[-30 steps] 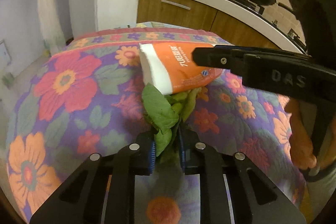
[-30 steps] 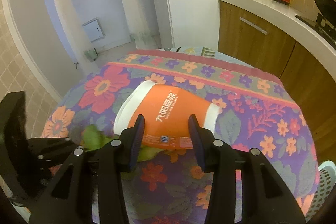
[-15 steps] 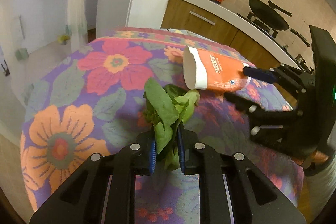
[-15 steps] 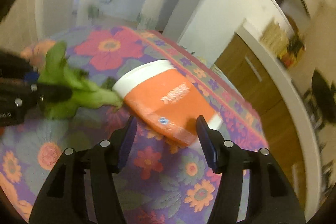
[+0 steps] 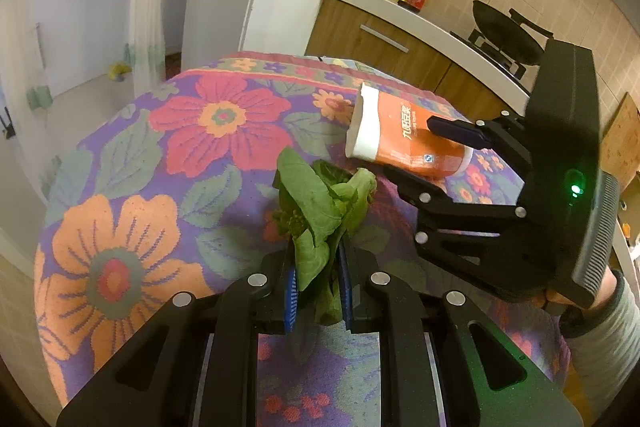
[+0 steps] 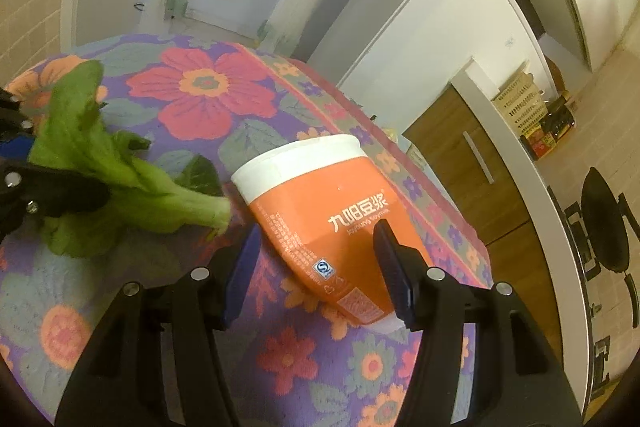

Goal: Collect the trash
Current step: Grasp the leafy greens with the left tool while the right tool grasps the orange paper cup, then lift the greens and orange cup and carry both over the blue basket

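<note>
Cup [image 6: 320, 211]: orange paper, white rim band, white Chinese lettering, lying on side on floral cloth [image 6: 208, 95], mouth toward greens [image 6: 120, 183]. Right gripper [image 6: 316, 263] straddles cup's lower half, fingers apart either side; contact with pads unclear. Left gripper [image 5: 318, 285] clamped tight on greens: limp leafy bunch, pale stalk end pointing at cup, just beside it.

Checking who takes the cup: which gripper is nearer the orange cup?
Right. The right gripper straddles the orange cup; the left gripper sits apart, shut on leafy greens.
</note>
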Demonstrator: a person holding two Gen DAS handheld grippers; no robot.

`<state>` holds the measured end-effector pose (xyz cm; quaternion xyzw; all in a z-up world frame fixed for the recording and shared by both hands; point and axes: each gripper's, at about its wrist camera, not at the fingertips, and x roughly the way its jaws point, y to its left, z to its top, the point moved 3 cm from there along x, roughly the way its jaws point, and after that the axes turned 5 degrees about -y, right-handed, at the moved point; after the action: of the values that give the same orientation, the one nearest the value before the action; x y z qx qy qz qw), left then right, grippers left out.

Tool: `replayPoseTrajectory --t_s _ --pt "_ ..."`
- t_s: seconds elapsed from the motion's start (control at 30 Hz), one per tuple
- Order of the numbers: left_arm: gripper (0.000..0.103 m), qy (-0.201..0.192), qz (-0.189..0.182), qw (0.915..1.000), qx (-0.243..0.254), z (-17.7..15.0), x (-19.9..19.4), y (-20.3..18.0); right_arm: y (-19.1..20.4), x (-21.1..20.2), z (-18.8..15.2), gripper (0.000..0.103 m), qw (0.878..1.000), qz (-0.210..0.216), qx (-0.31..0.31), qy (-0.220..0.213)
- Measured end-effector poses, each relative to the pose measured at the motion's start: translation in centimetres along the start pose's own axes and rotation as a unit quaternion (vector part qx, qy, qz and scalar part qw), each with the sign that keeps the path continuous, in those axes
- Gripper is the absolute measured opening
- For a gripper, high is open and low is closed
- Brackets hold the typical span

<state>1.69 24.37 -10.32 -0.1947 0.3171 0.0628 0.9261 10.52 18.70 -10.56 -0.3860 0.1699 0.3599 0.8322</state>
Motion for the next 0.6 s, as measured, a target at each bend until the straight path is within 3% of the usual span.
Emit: replayPoseTrajectory --t_s 0.2,0.4,0.6 --pt "0.015 0.0 0.0 1.0 -0.003 0.0 0.1 0.2 -0.7 -0.1 -0.2 0.054 1.0 -0.014 0.016 -0.002" --pt "0.015 0.0 -0.001 1.0 -0.001 0.0 0.1 0.2 -4.8 -0.8 -0.9 0.054 0.994 -0.004 0.109 0.001" --pt "0.015 0.0 -0.001 1.0 -0.001 0.0 0.1 0.2 -6.9 -0.5 -1.2 0.054 0.99 0.002 0.14 0.009"
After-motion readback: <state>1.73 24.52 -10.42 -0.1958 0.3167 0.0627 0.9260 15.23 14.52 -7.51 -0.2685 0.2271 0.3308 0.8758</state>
